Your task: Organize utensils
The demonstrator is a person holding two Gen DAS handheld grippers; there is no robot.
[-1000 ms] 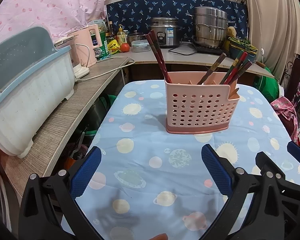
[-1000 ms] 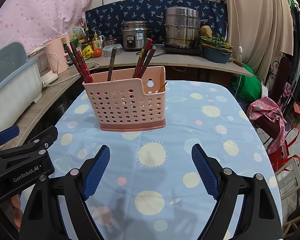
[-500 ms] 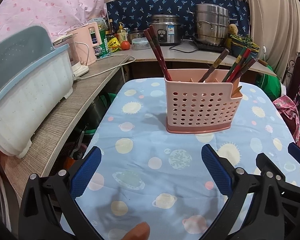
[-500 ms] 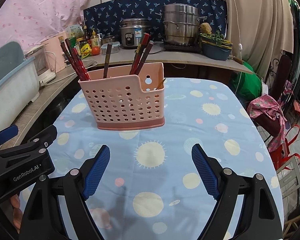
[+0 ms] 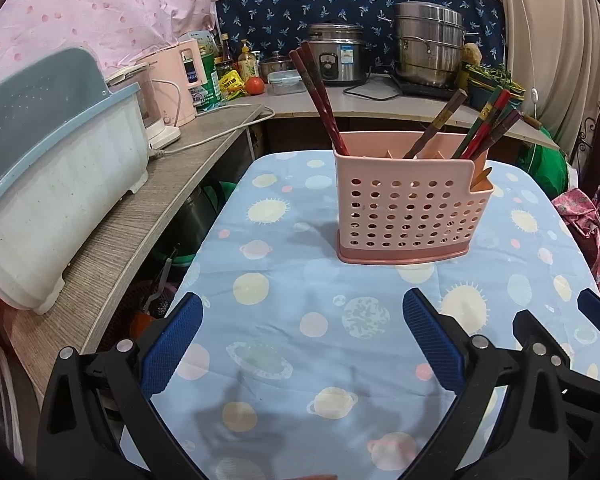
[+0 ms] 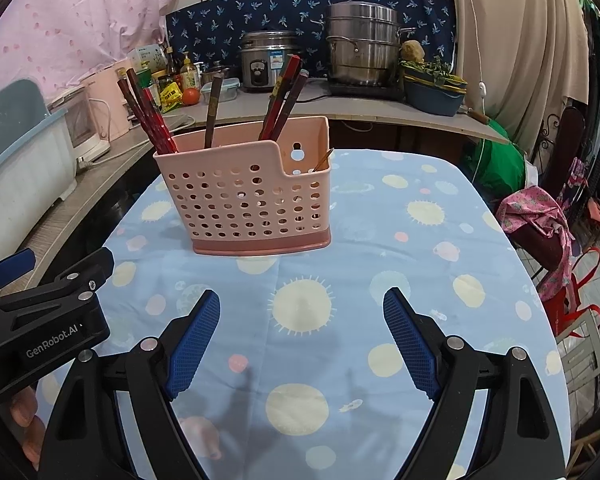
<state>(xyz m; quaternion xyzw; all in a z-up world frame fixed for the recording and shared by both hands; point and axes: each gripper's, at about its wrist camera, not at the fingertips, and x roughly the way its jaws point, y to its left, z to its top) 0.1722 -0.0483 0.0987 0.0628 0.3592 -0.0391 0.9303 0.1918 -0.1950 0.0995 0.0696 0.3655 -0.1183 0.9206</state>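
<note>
Blue planet-print tablecloth (image 5: 284, 280) holds a pink caddy (image 5: 408, 208); both grippers' jaws gape empty.

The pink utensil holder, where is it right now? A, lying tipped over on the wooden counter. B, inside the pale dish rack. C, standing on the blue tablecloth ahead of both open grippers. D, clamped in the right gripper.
C: the pink utensil holder stands upright on the blue tablecloth with chopsticks in it, beyond the open right gripper and the open left gripper, neither touching it.
</note>
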